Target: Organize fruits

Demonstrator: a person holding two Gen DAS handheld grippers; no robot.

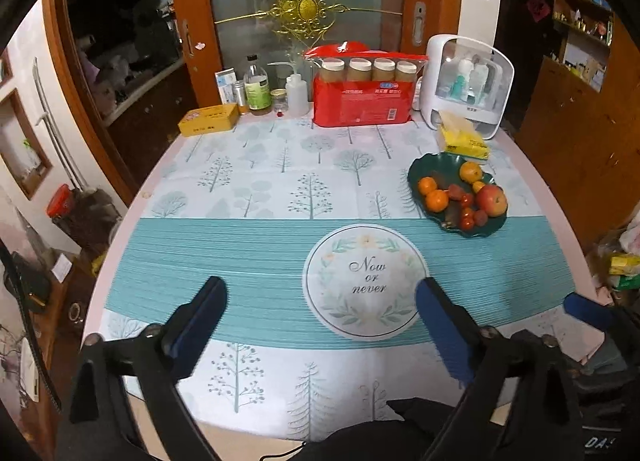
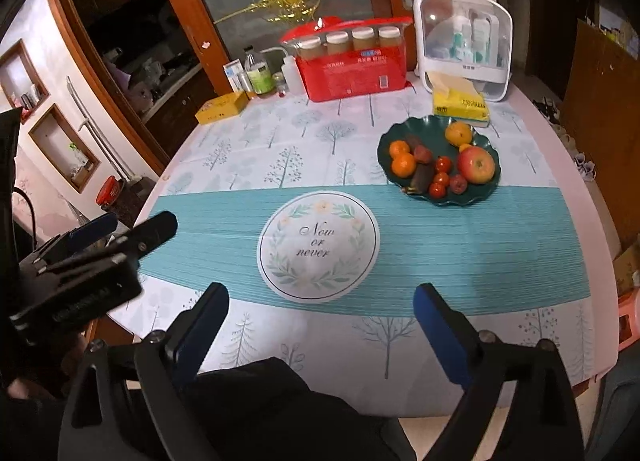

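you are holding the left gripper [image 1: 322, 297] wide, empty | right gripper [image 2: 322, 301] wide, empty | fruit plate [image 2: 404, 129] is sitting well beyond both, up right

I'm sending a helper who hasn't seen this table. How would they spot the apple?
Find the dark green wavy-edged plate on the table's far right, just in front of the yellow tissue pack. The apple lies at the plate's right edge: the biggest fruit there, red and yellow, beside smaller oranges and little tomatoes.
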